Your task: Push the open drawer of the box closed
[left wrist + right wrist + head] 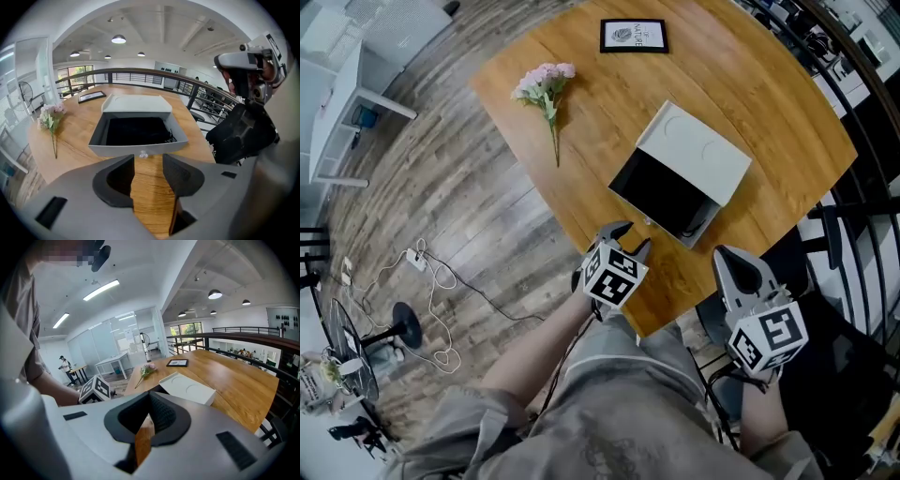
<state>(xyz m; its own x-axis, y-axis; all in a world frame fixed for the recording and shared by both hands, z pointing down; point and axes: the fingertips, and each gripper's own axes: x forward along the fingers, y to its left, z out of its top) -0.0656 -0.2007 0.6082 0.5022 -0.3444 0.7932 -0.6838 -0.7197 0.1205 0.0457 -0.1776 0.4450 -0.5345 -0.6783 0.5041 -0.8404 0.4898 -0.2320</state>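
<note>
A white box (697,150) lies on the round wooden table (769,84), and its drawer (661,192) is pulled out toward me, showing a black lining. In the left gripper view the grey drawer front (117,150) carries a small clear knob (143,154). My left gripper (630,239) is open and empty, its jaws (148,161) just short of the knob and lined up with it. My right gripper (733,258) hangs off the table's near edge to the right of the drawer, shut (149,404) on nothing. The box (187,389) lies ahead of it.
A pink flower sprig (546,84) lies at the table's far left and a black picture frame (633,36) at its far side. A black chair (853,347) and a railing (848,66) stand to the right. Cables (441,281) and a fan (356,347) are on the floor at left.
</note>
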